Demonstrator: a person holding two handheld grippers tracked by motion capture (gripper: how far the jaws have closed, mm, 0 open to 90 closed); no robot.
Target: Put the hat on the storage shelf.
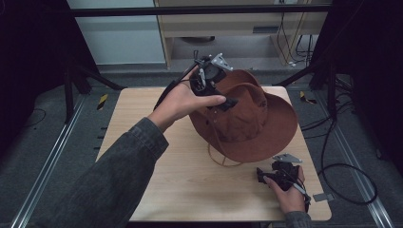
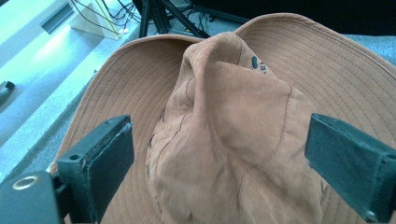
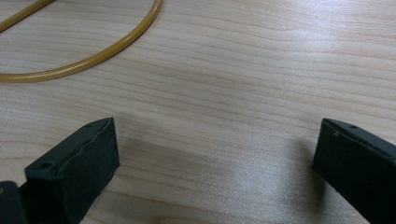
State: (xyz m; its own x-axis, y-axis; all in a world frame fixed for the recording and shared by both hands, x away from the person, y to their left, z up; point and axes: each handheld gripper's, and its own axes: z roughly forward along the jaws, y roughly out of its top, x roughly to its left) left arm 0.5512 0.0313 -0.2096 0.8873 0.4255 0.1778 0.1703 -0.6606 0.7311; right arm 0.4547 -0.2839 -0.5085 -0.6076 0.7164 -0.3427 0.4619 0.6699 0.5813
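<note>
- Dim room around a pale wooden table (image 1: 190, 190), dark floor and cabling beyond it, a light cabinet at the far wall.
- Brown wide-brimmed hat (image 1: 247, 118) sat on the far right part of the table, crown up and crumpled, brim spread toward the right edge.
- Yellowish chin cord (image 1: 221, 159) looped out from under the near brim onto the wood; the same cord (image 3: 93, 58) curved across the top left of the right gripper view.
- My left gripper (image 1: 223, 102) hung over the hat's crown, held from the left side, its grey plate uppermost.
- In the left gripper view my jaws stood wide apart with the creased crown (image 2: 224, 140) between them; the pads did not press on the fabric. Released, then, with the crown loose in the gap.
- Whether the right-hand pad brushed the cloth I could not quite tell; the crown bulged close to it.
- A small dark printed mark showed near the crown's top, too small to read.
- My right gripper (image 1: 262, 176) lay low at the near right of the table, just short of the brim.
- In its own view the jaws were spread wide over bare wood grain, nothing between them.
- Both hands well apart, the hat between them.
</note>
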